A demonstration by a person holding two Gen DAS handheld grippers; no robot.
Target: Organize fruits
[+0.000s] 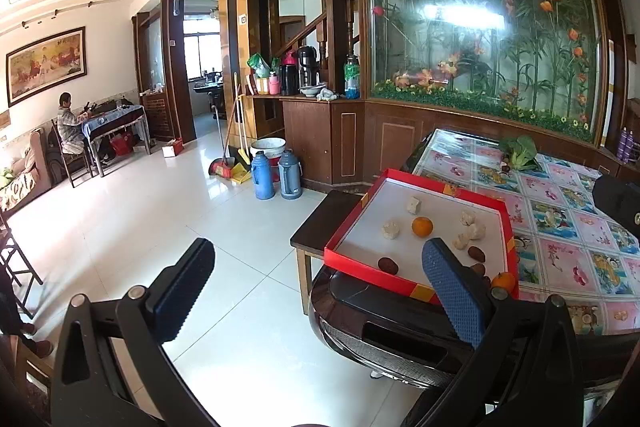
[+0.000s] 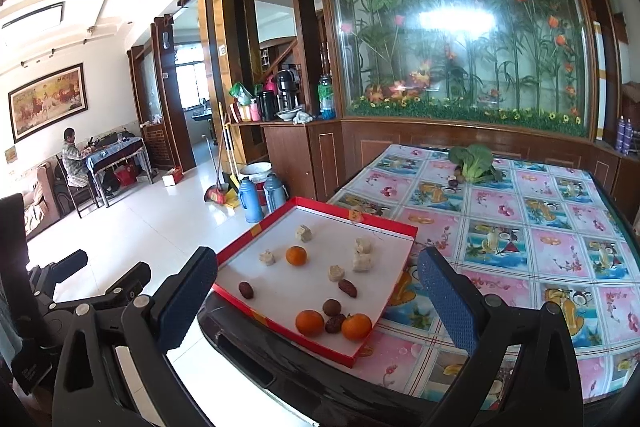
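A floral patterned tablecloth (image 2: 532,251) covers the dining table, and a leafy green vegetable (image 2: 472,163) lies near its far edge. Behind the table stands a glass panel (image 2: 460,19) filled with artificial bamboo and flowers. On the wooden counter (image 2: 288,125) to its left sit a dark thermos jug (image 1: 307,71), a pink cup (image 1: 274,85) and a green-labelled bottle (image 1: 351,77). Two blue thermos flasks (image 1: 276,175) stand side by side on the white tiled floor (image 1: 168,211) — a broom and dustpan (image 1: 226,163) lean near them against the pillar (image 1: 244,27). Farther back, a seated person (image 1: 69,125) faces a cloth-covered table (image 1: 116,125) beneath a framed painting (image 1: 46,65).
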